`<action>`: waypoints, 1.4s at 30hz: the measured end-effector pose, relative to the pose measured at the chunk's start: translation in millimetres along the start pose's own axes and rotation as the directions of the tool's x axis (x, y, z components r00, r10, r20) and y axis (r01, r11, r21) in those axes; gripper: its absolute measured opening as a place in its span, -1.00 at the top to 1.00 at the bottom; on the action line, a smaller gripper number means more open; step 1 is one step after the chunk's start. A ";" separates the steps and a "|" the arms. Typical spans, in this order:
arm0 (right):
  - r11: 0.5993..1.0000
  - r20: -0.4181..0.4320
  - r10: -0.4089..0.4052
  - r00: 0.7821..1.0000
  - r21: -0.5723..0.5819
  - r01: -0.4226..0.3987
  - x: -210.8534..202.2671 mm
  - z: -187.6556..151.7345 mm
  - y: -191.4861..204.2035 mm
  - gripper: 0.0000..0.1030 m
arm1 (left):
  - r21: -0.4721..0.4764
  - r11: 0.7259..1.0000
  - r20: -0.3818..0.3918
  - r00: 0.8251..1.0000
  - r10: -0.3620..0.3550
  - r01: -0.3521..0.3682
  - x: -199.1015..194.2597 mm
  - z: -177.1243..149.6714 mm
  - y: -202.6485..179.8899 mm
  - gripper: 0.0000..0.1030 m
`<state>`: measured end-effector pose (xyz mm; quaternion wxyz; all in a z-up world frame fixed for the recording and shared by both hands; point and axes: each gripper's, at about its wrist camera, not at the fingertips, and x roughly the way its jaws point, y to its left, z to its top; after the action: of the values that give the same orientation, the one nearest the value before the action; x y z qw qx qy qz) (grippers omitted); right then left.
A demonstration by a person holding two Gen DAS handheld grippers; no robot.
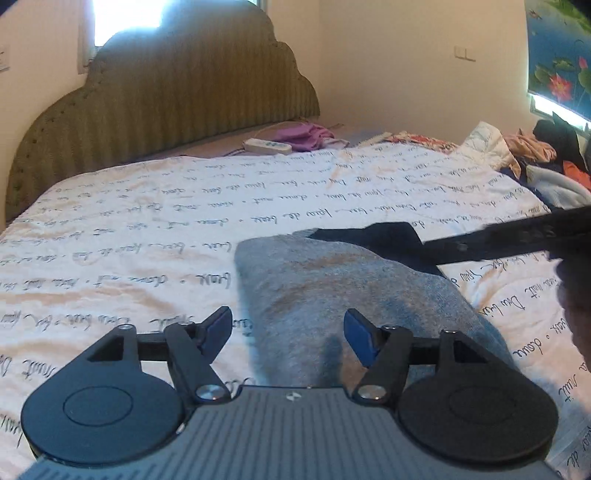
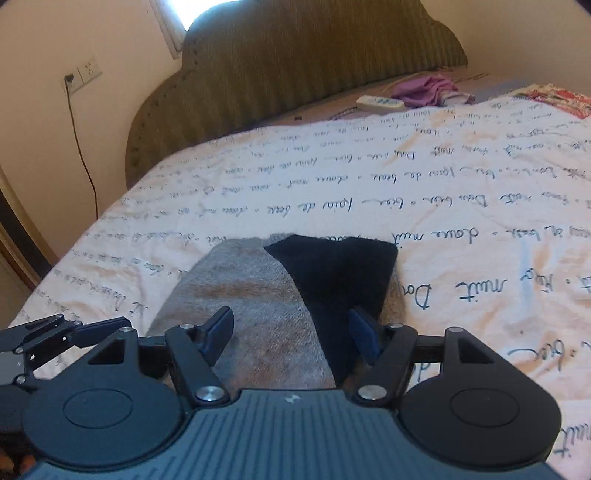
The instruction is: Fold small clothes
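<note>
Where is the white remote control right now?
The white remote lies at the far end of the bed, just below the green headboard, right beside the purple cloth; both wrist views show it.

A wide bed fills the room, covered by a cream sheet printed with lines of dark handwriting (image 1: 258, 206). At its far end stands an olive-green ribbed upholstered headboard with a scalloped top (image 1: 177, 96). Behind it, plain cream walls (image 1: 399, 66) and a bright window (image 1: 125, 18) pouring in daylight. A white wall socket with a dark cord (image 2: 83, 77) sits far left.
</note>
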<state>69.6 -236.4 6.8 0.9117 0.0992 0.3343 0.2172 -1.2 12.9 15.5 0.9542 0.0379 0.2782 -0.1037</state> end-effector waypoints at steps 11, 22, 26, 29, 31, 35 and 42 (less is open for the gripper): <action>0.983 -0.052 -0.181 0.982 -0.027 0.179 -72.4 -111.1 26.1 -0.46 | -0.076 0.995 -0.095 0.994 0.056 -0.063 -44.3 -70.4 -13.4 -0.67; 0.947 -0.099 -0.318 0.943 -0.076 0.311 -57.8 -146.1 61.3 -0.99 | -0.019 0.996 -0.137 0.987 0.083 -0.086 -41.0 -93.9 -30.1 -1.00; 0.921 -0.085 -0.387 0.918 -0.075 0.381 -49.0 -148.2 72.2 -1.00 | -0.046 0.996 -0.149 0.987 0.063 -0.070 -38.3 -94.5 -24.9 -1.00; 0.917 -0.072 -0.400 0.914 -0.023 0.399 -48.1 -150.4 70.7 -1.00 | -0.047 0.996 -0.149 0.987 0.062 -0.070 -37.9 -94.4 -25.2 -1.00; 0.916 -0.067 -0.400 0.914 -0.021 0.400 -47.4 -151.4 69.8 -1.00 | -0.044 0.996 -0.151 0.986 0.066 -0.073 -37.5 -93.8 -25.9 -1.00; 0.917 0.007 -0.398 0.917 -0.017 0.398 -50.1 -162.7 69.6 -1.00 | -0.043 0.996 -0.152 0.986 0.067 -0.075 -37.4 -93.5 -26.1 -1.00; 0.919 0.012 -0.393 0.919 -0.014 0.393 -50.4 -161.8 68.7 -1.00 | -0.040 0.996 -0.152 0.986 0.070 -0.077 -36.4 -93.7 -26.1 -1.00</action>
<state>-93.1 -193.0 -64.6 0.9389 0.0236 0.3418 0.0320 -85.9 6.1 -44.1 0.9342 0.0338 0.3501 -0.0589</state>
